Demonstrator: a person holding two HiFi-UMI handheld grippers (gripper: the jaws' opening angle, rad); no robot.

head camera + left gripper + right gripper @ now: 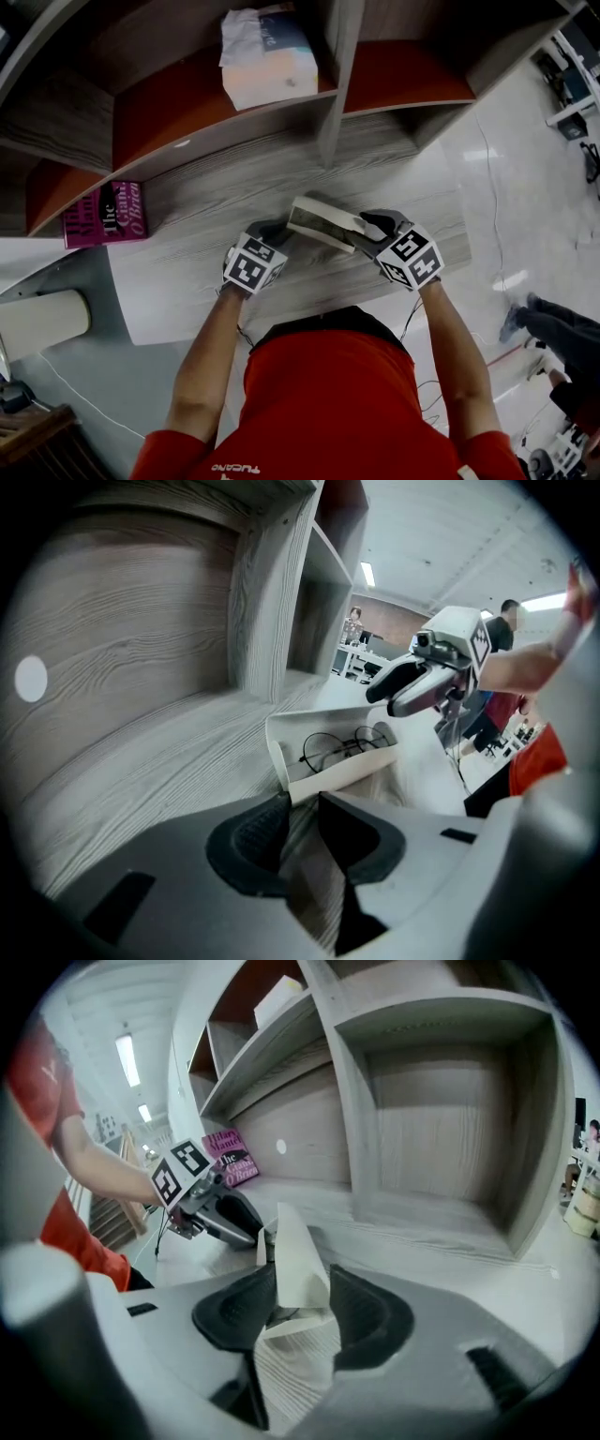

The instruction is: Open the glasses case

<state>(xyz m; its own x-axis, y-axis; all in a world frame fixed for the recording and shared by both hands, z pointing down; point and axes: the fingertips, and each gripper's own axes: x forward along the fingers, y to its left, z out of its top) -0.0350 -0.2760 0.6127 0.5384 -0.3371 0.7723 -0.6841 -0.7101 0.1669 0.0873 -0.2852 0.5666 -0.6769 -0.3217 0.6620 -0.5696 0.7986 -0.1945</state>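
The white case [323, 223] lies open on the grey wooden desk [187, 211], between both tongs. The left tongs [300, 806] pinch its end, the right tongs [302, 1290] grip its raised lid [292, 1251], and glasses [342, 747] lie inside.

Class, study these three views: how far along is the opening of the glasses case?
Done: the glasses case is open, and the glasses show inside it. In hand: the left gripper appears to grip the case's near end, while the right gripper pinches the raised lid. Left: probably only folding the lid fully back and letting go.
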